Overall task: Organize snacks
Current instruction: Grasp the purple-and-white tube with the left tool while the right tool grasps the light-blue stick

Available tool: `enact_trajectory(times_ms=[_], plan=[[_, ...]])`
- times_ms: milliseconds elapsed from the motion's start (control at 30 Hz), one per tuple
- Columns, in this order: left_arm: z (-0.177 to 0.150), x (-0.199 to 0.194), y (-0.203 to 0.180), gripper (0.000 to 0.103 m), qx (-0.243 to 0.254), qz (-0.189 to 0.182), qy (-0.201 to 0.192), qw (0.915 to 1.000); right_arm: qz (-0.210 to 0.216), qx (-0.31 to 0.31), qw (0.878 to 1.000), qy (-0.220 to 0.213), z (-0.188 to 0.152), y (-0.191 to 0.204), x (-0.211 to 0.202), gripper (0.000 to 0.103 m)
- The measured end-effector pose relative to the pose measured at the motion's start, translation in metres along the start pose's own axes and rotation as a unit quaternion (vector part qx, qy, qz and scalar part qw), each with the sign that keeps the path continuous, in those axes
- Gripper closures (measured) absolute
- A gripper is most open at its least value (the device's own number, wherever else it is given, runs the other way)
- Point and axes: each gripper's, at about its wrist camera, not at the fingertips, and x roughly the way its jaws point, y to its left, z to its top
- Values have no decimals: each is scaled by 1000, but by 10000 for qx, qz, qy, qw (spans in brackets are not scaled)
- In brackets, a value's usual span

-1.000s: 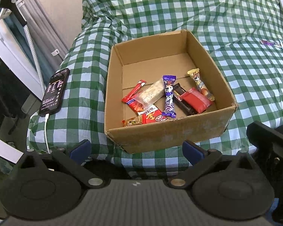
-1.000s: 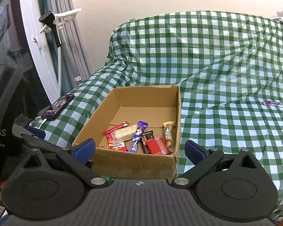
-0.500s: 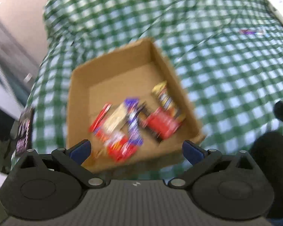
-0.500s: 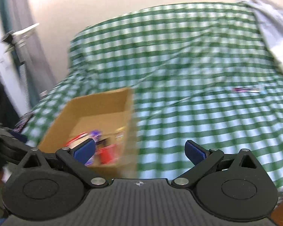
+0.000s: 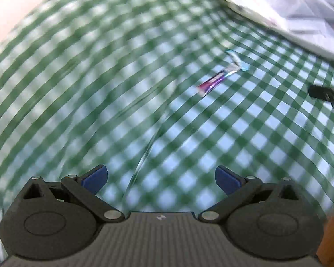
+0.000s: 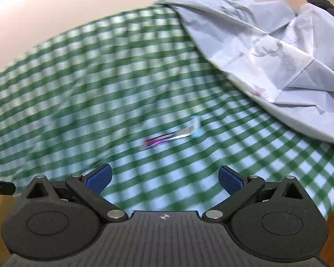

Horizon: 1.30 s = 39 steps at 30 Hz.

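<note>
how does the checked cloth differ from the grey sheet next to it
The checked cloth has a green and white gingham pattern; the grey sheet is pale and nearly plain, with faint printed figures. The checked cloth lies fairly smooth, with one long fold, while the grey sheet is crumpled and creased. The grey sheet lies over the checked cloth's far right edge, and only the checked cloth carries the purple snack wrapper. Both are fabric coverings on the same surface.

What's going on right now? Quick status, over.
Left gripper and right gripper open, empty. Purple snack wrapper lies loose on the green checked cloth, ahead of both. Nothing in the way; frames blurred.
</note>
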Motion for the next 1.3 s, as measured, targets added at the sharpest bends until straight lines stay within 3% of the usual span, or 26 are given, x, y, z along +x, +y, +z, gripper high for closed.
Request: enact_trajectory(times_ms=[133,300,433,567,633,667,700,733,767,833,867,1033,1133,1167,1233,1267,1300], plan=[[66,98,-36,0,489,-202,13,9986,-256,59,9996,106,22,-38,95,2],[129,203,-76,0,866,-293,5,9958,-241,-51,9993,275,40,-63,212,2],[160,255,-98,0,1160,-183,-43,9931,-127,-155,9992,351,52,-73,287,2],[177,282,-109,0,1247,-182,-99,9920,-395,-510,9967,487,56,-77,342,2],[178,284,-108,12,1029,-368,-203,9938,-520,-650,9941,700,54,-77,366,9],[177,284,-105,40,881,-598,-188,9941,-482,-671,9946,633,51,-79,366,9],[176,284,-101,81,706,-947,-138,9929,-414,-696,9954,508,50,-79,365,29],[175,284,-98,98,528,-1111,-53,9924,-339,-820,9952,410,48,-78,362,59],[173,286,-97,103,472,-1169,70,9920,-364,-988,9937,373,46,-77,358,72],[164,282,-95,103,461,-1246,71,9911,-390,-1036,9932,352,41,-81,351,96],[158,278,-93,103,465,-1323,100,9901,-403,-999,9935,367,39,-85,346,99],[100,240,-81,103,273,-1687,250,9850,-72,-635,9965,541,16,-101,296,100],[91,224,-87,101,694,-1430,-90,9872,207,-646,9958,612,-11,-97,254,100],[97,221,-89,95,782,-1310,-215,9881,227,-661,9958,591,-19,-95,243,100],[121,225,-89,65,844,-1240,-398,9879,157,-536,9970,526,-28,-95,230,100],[132,229,-92,36,907,-1171,-507,9877,74,-400,9979,496,-30,-98,225,100],[145,235,-97,18,954,-1022,-623,9882,10,-268,9985,488,-32,-101,223,100]])
